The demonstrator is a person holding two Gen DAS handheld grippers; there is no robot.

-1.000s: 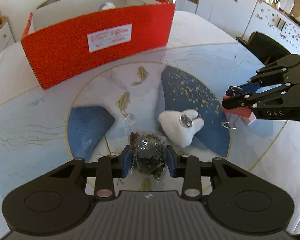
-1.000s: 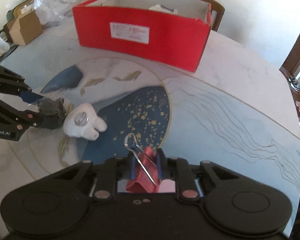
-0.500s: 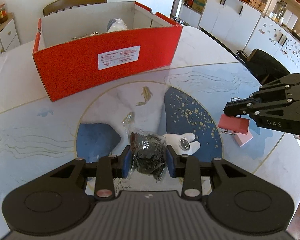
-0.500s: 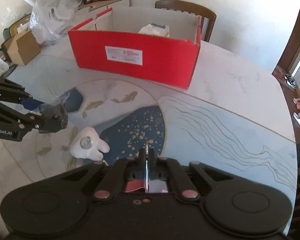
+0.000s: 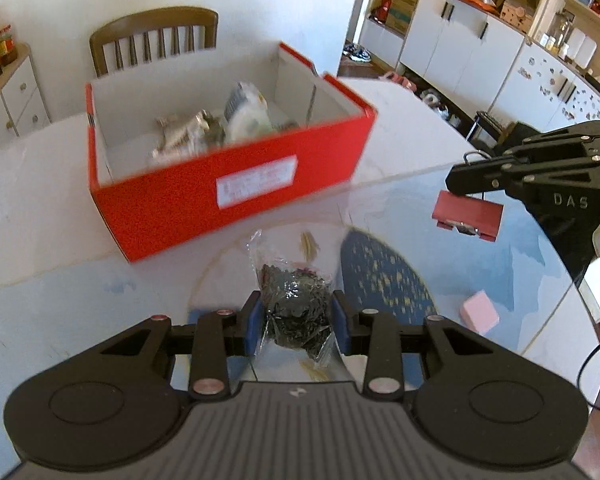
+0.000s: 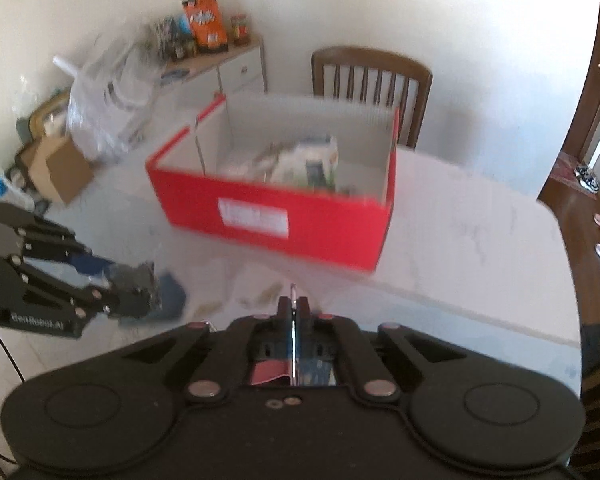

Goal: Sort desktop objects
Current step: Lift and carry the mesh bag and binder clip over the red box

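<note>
My left gripper [image 5: 298, 322] is shut on a clear plastic packet of dark stuff [image 5: 296, 304], held above the table. My right gripper [image 6: 294, 306] is shut on the wire handles of a red binder clip [image 5: 468, 214], which hangs below its fingers at the right of the left wrist view; in the right wrist view only a bit of the red clip [image 6: 270, 372] shows under the fingers. An open red cardboard box [image 5: 228, 192] with several items inside stands ahead of both grippers, also the red box [image 6: 276, 220]. A pink eraser-like block [image 5: 480, 312] lies on the table.
The round table [image 5: 60, 248] has a blue, white and gold painted top. A wooden chair [image 5: 156, 38] stands behind the box. White cabinets [image 5: 460, 52] line the far right. A cardboard carton and plastic bags [image 6: 84, 128] sit by the wall.
Both grippers rose and moved toward the red box, each carrying its object. The right jaws closed fully on the clip's handles and lifted it. The white plush toy dropped out of view.
</note>
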